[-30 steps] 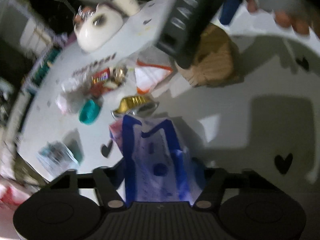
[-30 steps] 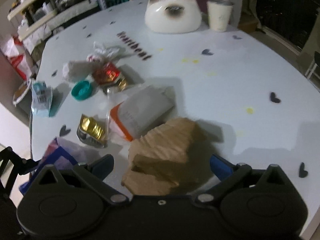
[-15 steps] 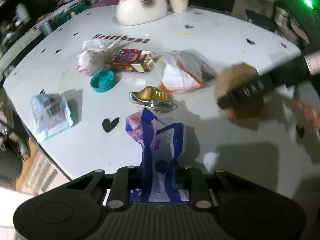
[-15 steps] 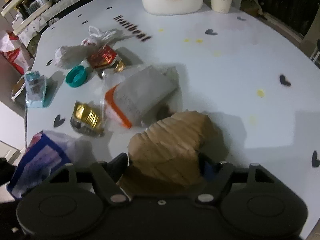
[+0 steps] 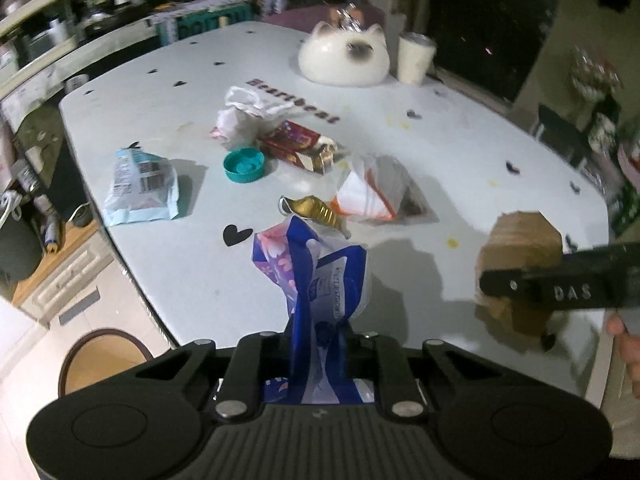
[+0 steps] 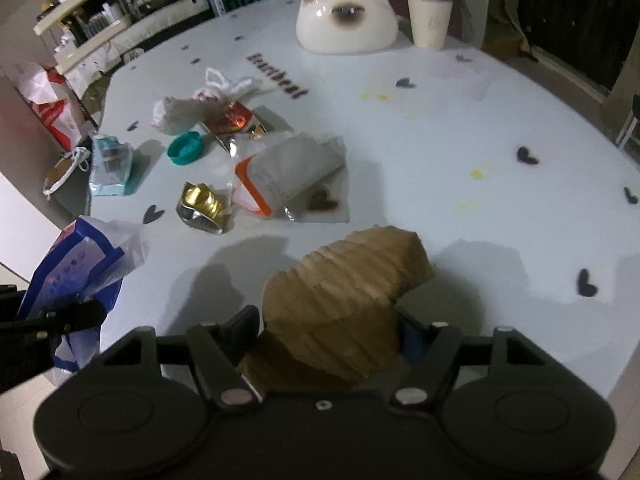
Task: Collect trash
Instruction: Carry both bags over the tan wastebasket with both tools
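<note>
My left gripper (image 5: 318, 344) is shut on a blue and white plastic wrapper (image 5: 316, 276), held above the near table edge; the wrapper also shows in the right wrist view (image 6: 76, 268). My right gripper (image 6: 326, 332) is shut on a crumpled piece of brown cardboard (image 6: 344, 288), lifted off the table; the cardboard also shows in the left wrist view (image 5: 520, 248). On the white table (image 6: 460, 128) lie a gold foil cup (image 6: 202, 206), a clear pouch with orange trim (image 6: 288, 176), a teal lid (image 6: 185, 147), a red wrapper (image 6: 230, 118), a white plastic bag (image 6: 180, 108) and a light blue packet (image 6: 109, 166).
A white cat-shaped container (image 6: 346, 16) and a cream cup (image 6: 430, 18) stand at the table's far side. Shelves and bags (image 6: 48, 104) crowd the left. A round brown bin (image 5: 102, 354) sits on the floor below the table's near-left edge.
Both grippers closed on their items and lifted back from the table. The left one rose with the blue wrapper, the right one with the cardboard. The right gripper moved to the left view's right edge.
</note>
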`<control>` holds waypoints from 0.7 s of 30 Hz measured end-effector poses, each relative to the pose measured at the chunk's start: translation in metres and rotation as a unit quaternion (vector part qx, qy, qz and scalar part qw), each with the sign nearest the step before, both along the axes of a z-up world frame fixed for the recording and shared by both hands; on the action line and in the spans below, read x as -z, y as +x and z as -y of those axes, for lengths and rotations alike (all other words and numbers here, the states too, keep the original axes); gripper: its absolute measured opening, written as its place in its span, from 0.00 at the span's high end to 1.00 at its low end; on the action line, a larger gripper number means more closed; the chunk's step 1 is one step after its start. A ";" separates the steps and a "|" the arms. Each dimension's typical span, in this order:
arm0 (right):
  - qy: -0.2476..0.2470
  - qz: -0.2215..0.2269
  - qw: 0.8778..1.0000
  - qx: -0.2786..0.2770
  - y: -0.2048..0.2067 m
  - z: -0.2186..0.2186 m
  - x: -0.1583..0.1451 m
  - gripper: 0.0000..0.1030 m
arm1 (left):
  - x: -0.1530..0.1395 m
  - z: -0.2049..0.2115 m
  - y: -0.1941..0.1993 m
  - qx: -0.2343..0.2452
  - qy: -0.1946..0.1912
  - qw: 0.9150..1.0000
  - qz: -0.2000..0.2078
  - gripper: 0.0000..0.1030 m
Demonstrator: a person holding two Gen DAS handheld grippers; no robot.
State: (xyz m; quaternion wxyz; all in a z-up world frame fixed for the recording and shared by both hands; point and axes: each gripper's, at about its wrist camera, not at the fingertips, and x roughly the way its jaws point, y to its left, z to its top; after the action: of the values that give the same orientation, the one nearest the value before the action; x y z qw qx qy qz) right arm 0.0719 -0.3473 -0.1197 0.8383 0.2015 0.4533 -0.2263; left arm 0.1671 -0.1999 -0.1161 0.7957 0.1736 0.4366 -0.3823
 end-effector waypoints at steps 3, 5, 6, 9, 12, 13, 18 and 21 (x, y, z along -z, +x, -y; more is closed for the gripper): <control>-0.011 0.012 1.000 -0.011 -0.016 -0.005 -0.014 0.30 | -0.011 -0.008 -0.014 -0.027 -0.015 1.000 0.000 0.83; -0.019 0.020 0.999 -0.020 -0.025 -0.009 -0.023 0.30 | -0.017 -0.014 -0.024 -0.045 -0.026 0.999 0.001 0.83; -0.022 0.024 0.999 -0.025 -0.030 -0.011 -0.028 0.30 | -0.020 -0.017 -0.029 -0.054 -0.031 0.998 0.001 0.83; -0.034 0.036 0.998 -0.043 -0.042 -0.018 -0.042 0.30 | -0.029 -0.027 -0.043 -0.084 -0.046 0.995 -0.002 0.83; -0.045 0.047 0.996 -0.063 -0.050 -0.025 -0.054 0.30 | -0.038 -0.037 -0.056 -0.110 -0.060 0.992 0.001 0.83; -0.049 0.050 0.995 -0.069 -0.052 -0.027 -0.057 0.30 | -0.041 -0.040 -0.060 -0.119 -0.063 0.991 0.005 0.83; -0.065 0.061 0.991 -0.100 -0.056 -0.041 -0.069 0.31 | -0.053 -0.060 -0.077 -0.161 -0.074 0.984 0.015 0.83; -0.068 0.066 0.988 -0.119 -0.054 -0.050 -0.075 0.32 | -0.060 -0.074 -0.082 -0.188 -0.080 0.979 0.018 0.83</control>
State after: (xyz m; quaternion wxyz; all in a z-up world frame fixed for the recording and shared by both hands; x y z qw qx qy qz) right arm 0.0182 -0.2975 -0.0448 0.8993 0.1032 0.4007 -0.1418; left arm 0.0848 -0.1256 -0.0565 0.8724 0.0314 0.4150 -0.2565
